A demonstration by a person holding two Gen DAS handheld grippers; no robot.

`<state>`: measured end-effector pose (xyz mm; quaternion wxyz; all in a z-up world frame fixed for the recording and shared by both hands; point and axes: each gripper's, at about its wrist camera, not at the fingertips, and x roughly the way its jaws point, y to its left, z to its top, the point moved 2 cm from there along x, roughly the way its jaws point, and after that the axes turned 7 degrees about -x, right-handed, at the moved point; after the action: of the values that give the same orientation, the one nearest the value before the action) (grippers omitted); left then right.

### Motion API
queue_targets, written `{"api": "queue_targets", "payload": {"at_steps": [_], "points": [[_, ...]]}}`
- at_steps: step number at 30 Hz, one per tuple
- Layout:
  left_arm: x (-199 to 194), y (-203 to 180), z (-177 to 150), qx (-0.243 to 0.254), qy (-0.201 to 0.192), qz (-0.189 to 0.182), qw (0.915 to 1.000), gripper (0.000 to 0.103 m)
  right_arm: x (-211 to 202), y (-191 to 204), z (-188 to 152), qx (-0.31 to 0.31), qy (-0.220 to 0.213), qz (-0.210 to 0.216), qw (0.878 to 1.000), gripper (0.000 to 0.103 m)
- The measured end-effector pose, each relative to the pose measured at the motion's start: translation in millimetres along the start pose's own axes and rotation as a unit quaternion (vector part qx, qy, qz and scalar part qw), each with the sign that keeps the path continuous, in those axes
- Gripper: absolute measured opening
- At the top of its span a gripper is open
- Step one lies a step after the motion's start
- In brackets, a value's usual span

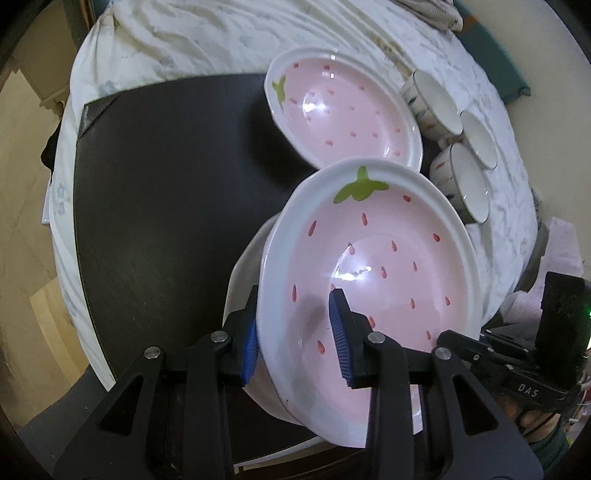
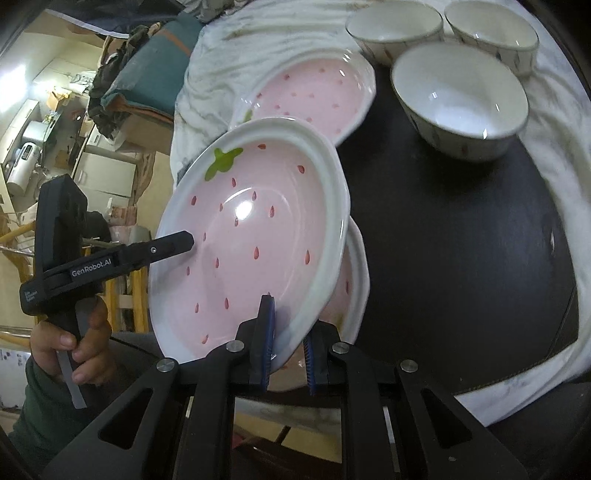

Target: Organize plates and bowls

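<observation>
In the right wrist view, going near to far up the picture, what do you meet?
Right gripper clamped on the held strawberry plate → second strawberry plate lying flat → nearest white bowl → two more bowls at the back.

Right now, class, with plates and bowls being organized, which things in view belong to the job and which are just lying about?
Part of the job:
- held strawberry plate, gripped by left gripper and right gripper
- plate beneath it
- far strawberry plate
- three white bowls

Lying about:
- white cloth
- dark mat
- clutter of folded fabric and boxes
</observation>
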<state>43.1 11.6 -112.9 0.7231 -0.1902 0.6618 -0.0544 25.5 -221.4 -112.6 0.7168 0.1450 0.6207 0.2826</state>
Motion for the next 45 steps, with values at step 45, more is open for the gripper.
{"api": "queue_targets", "payload": {"at_steps": [45], "points": [[25.1, 4.7, -21.0, 0.011, 0.079, 0.027, 0.9965, 0.031, 29.9, -18.1, -3.9, 0.034, 0.03, -0.018, 0.999, 0.014]]}}
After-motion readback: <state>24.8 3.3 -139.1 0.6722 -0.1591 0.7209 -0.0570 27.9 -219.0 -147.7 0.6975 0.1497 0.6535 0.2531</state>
